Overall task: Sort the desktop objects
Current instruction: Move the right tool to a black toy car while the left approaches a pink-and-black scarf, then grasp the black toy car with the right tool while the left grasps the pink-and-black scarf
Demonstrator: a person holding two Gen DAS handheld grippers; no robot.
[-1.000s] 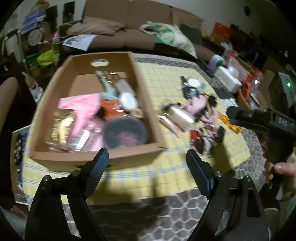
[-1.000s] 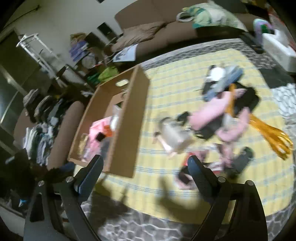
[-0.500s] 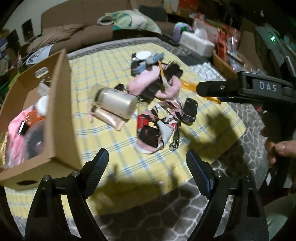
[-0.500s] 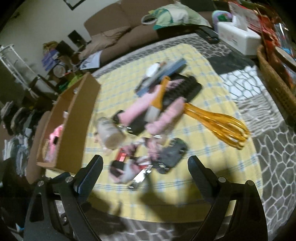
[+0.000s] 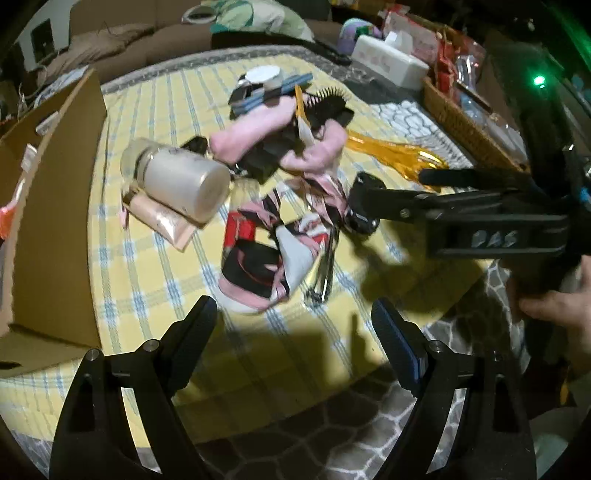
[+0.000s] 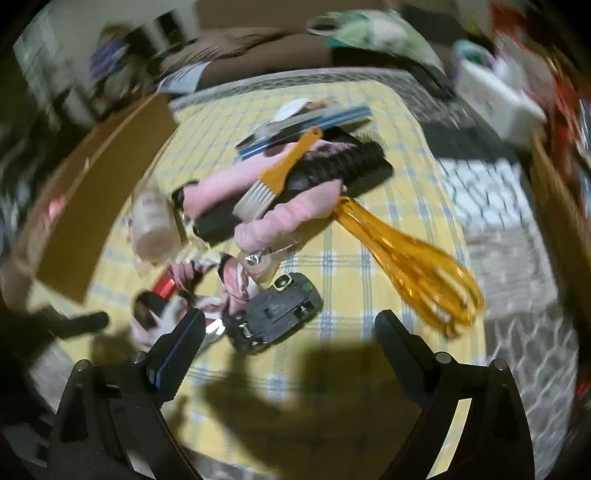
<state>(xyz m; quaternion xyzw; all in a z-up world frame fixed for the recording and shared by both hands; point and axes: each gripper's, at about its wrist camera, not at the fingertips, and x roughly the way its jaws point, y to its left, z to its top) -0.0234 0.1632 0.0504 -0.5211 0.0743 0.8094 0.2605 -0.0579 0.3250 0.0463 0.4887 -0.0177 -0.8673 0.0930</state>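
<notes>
A heap of small objects lies on the yellow checked cloth (image 5: 147, 266): a cream jar (image 5: 177, 181) on its side, a pink roll (image 5: 255, 133), a black brush (image 5: 328, 107), an amber whisk (image 6: 410, 254), a patterned pouch (image 5: 266, 266) and a black device (image 6: 273, 314). My left gripper (image 5: 291, 321) hovers open just in front of the pouch, nothing between its fingers. My right gripper (image 6: 288, 336) is open too, above the near cloth, the black device just beyond its left finger (image 6: 181, 343). In the left wrist view the right gripper (image 5: 391, 188) reaches in from the right.
A cardboard box (image 5: 48, 206) with sorted items stands at the left on the cloth. A white tissue box (image 5: 388, 62) and a wicker basket (image 5: 465, 125) sit at the far right. A brown sofa (image 5: 155, 33) runs along the back. A hand (image 5: 554, 310) holds the right tool.
Both grippers swung from the cardboard box to the right and lower, closing in on the heap of objects. Both stayed open and empty throughout.
</notes>
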